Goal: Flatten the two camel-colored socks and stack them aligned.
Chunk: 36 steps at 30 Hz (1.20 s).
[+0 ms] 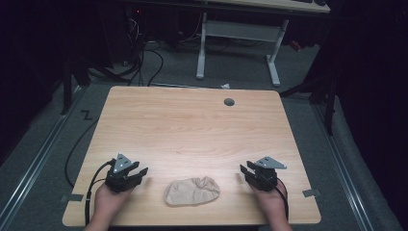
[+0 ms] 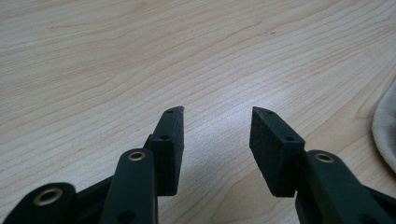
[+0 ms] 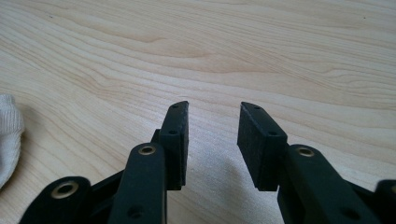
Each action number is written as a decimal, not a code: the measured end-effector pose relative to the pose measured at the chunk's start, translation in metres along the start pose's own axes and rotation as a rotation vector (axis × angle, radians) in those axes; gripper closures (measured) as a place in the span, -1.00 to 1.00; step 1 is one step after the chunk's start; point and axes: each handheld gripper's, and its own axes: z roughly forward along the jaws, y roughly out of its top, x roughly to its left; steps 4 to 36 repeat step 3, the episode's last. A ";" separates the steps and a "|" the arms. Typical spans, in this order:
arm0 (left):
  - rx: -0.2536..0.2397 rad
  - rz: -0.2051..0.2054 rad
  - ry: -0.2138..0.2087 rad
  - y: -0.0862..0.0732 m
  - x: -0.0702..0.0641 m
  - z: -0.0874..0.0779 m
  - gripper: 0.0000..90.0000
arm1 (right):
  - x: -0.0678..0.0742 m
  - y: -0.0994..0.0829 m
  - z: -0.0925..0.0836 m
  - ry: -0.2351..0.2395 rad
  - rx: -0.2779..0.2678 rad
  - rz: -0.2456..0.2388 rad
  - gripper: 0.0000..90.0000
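Note:
A crumpled beige cloth (image 1: 192, 191) lies near the front edge of the wooden table (image 1: 192, 125), between the two hands. My left gripper (image 1: 140, 174) rests low on the table to the cloth's left, jaws apart with bare wood between them (image 2: 217, 116); the cloth's edge (image 2: 385, 130) shows at the right of the left gripper view. My right gripper (image 1: 244, 169) sits to the cloth's right, also open and empty (image 3: 214, 109), with the cloth's edge (image 3: 8, 135) at the left of the right gripper view. Neither gripper touches the cloth.
A grey cable grommet (image 1: 229, 102) is set into the table near its far edge. Beyond the table stand a white desk frame (image 1: 238, 43) and floor cables (image 1: 144, 62). Metal rails (image 1: 43, 149) run along the floor on both sides.

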 end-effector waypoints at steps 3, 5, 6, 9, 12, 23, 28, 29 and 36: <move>-0.004 -0.001 -0.002 -0.001 0.000 -0.002 0.23 | 0.001 0.001 0.001 -0.001 -0.001 -0.001 0.41; -0.004 -0.001 -0.002 -0.001 0.000 -0.002 0.23 | 0.001 0.001 0.001 -0.001 -0.001 -0.001 0.41; -0.004 -0.001 -0.002 -0.001 0.000 -0.002 0.23 | 0.001 0.001 0.001 -0.001 -0.001 -0.001 0.41; -0.004 -0.001 -0.002 -0.001 0.000 -0.002 0.23 | 0.001 0.001 0.001 -0.001 -0.001 -0.001 0.41; -0.004 -0.001 -0.002 -0.001 0.000 -0.002 0.23 | 0.001 0.001 0.001 -0.001 -0.001 -0.001 0.41; -0.004 -0.001 -0.002 -0.001 0.000 -0.002 0.23 | 0.001 0.001 0.001 -0.001 -0.001 -0.001 0.41; -0.004 -0.001 -0.002 -0.001 0.000 -0.002 0.23 | 0.001 0.001 0.001 -0.001 -0.001 -0.001 0.41; -0.004 -0.001 -0.002 -0.001 0.000 -0.002 0.23 | 0.001 0.001 0.001 -0.001 -0.001 -0.001 0.41; -0.004 -0.001 -0.002 -0.001 0.000 -0.002 0.23 | 0.001 0.001 0.001 -0.001 -0.001 -0.001 0.41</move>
